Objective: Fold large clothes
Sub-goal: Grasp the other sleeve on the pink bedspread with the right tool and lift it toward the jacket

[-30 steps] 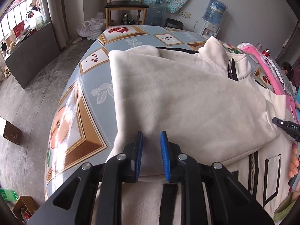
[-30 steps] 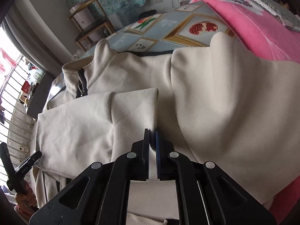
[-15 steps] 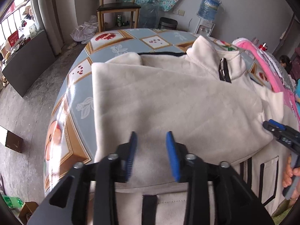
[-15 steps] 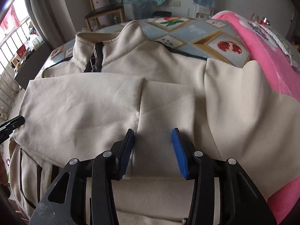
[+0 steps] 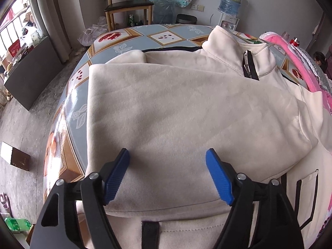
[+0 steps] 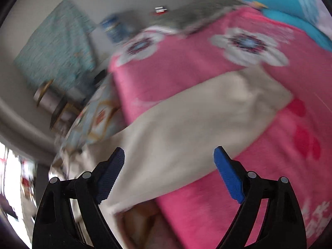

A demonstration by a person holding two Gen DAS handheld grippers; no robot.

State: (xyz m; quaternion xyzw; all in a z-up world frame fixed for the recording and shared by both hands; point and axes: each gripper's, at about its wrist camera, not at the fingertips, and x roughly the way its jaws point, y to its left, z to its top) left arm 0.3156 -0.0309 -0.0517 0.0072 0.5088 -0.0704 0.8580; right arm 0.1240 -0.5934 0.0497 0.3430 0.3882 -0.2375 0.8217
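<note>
A cream zip-neck sweatshirt (image 5: 176, 108) lies on a patterned table (image 5: 83, 76), its left sleeve folded across the chest, collar and black zipper (image 5: 249, 66) at the far right. My left gripper (image 5: 167, 174) is open and empty, just above the folded sleeve near the hem. My right gripper (image 6: 169, 174) is open and empty, over the sweatshirt's other sleeve (image 6: 207, 120), which lies spread on a pink flowered blanket (image 6: 228, 66). The right wrist view is blurred by motion.
A wooden chair (image 5: 128, 8), a water dispenser (image 5: 230, 2) and a dark bin (image 5: 186, 18) stand beyond the table. A pink blanket (image 5: 294, 49) borders the table's right side. A small box (image 5: 15, 155) sits on the floor at left.
Both grippers opened wide and let go of the sleeve fabric. The right gripper swung rightward to face the other sleeve on the pink blanket. The left gripper drew back slightly.
</note>
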